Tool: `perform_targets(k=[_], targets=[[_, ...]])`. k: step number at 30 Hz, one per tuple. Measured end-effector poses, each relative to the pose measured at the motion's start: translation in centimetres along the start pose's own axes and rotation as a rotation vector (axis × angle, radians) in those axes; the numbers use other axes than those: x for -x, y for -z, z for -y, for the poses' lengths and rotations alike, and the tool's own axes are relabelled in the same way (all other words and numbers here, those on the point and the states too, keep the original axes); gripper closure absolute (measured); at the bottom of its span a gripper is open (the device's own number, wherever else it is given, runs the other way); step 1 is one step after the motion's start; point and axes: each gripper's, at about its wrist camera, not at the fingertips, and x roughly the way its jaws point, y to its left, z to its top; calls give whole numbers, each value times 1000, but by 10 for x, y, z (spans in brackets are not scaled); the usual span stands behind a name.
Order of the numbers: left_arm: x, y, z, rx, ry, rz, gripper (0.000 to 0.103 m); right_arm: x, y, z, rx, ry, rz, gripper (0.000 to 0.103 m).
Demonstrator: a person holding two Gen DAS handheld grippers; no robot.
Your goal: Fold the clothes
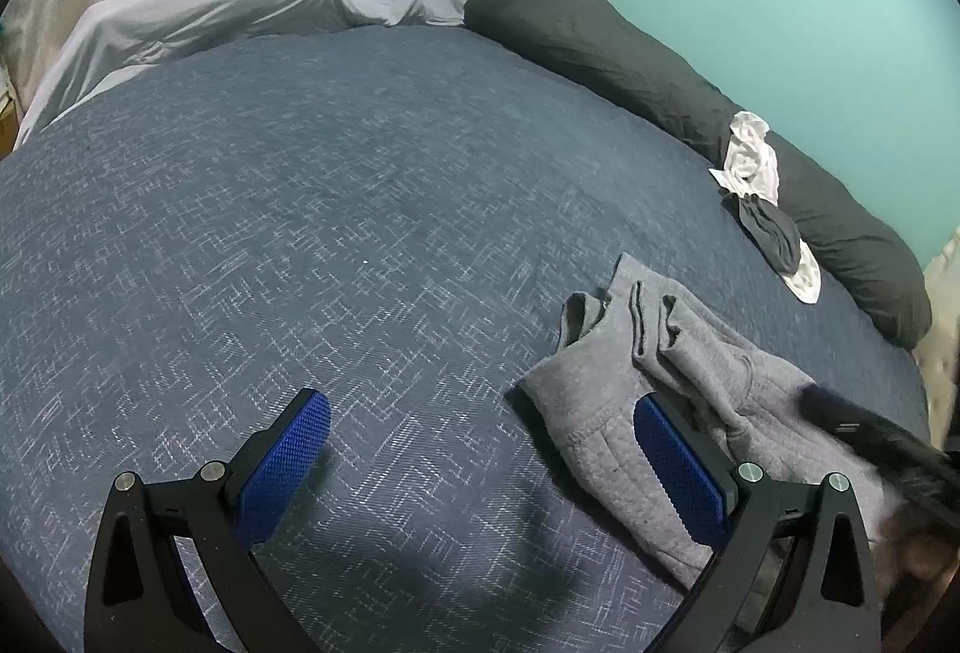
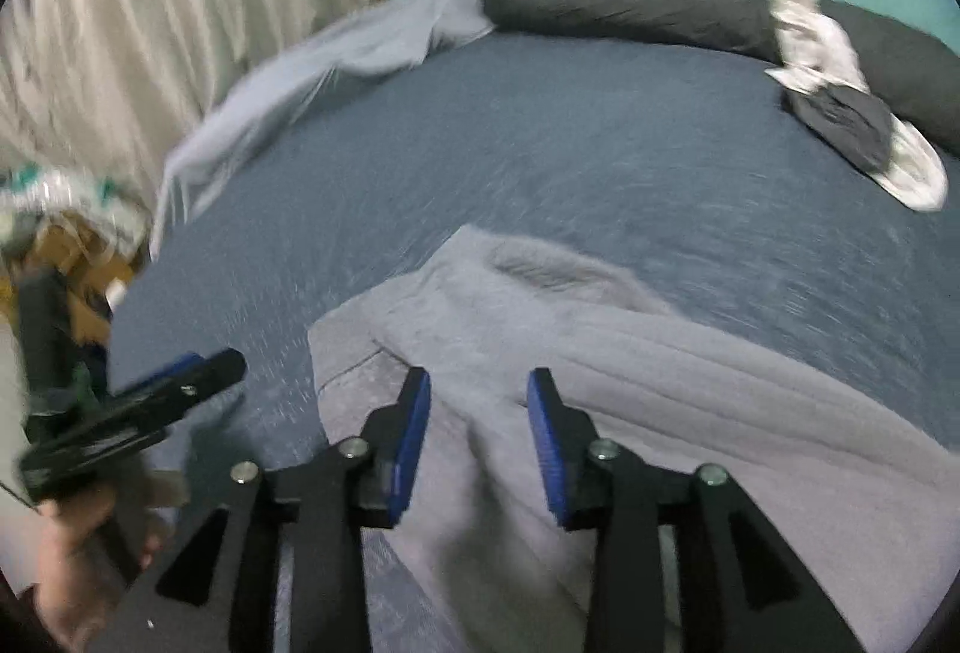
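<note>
The grey garment (image 1: pixel 678 401) lay crumpled on the blue bedspread (image 1: pixel 336 209), near the bed's front edge. The left gripper (image 1: pixel 480 449) stood wide open and empty over bare bedspread, its right pad against the garment's hem; the right gripper (image 2: pixel 479 401), jaws narrowly parted, hovered over the cloth, gripping nothing

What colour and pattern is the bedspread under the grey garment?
The bedspread is dark blue with a fine white crosshatch pattern, sharpest in the left wrist view.
</note>
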Motion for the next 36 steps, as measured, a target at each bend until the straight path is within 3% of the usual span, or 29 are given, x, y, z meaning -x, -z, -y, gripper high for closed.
perform_targets(k=[2, 9, 14, 18, 26, 27, 29, 36], targets=[[0, 1, 3, -6, 2, -2, 0, 25, 10, 26, -47, 26, 14, 63], [-2, 5, 21, -44, 8, -8, 0, 112, 67, 148, -257, 222, 28, 61], [-5, 7, 38, -73, 9, -9, 0, 156, 114, 218, -412, 318, 37, 48], [-7, 8, 50, -85, 14, -12, 0, 160, 136, 250, -513, 299, 22, 47], [-12, 12, 65, -115, 15, -20, 0, 134, 154, 272, -632, 175, -12, 47], [-12, 12, 66, -117, 15, -21, 0, 130, 155, 274, -645, 157, -14, 45], [-13, 12, 68, -122, 14, -22, 0, 122, 156, 277, -668, 121, -18, 32], [-14, 13, 68, -123, 9, -22, 0, 98, 155, 275, -688, 37, -48, 34]])
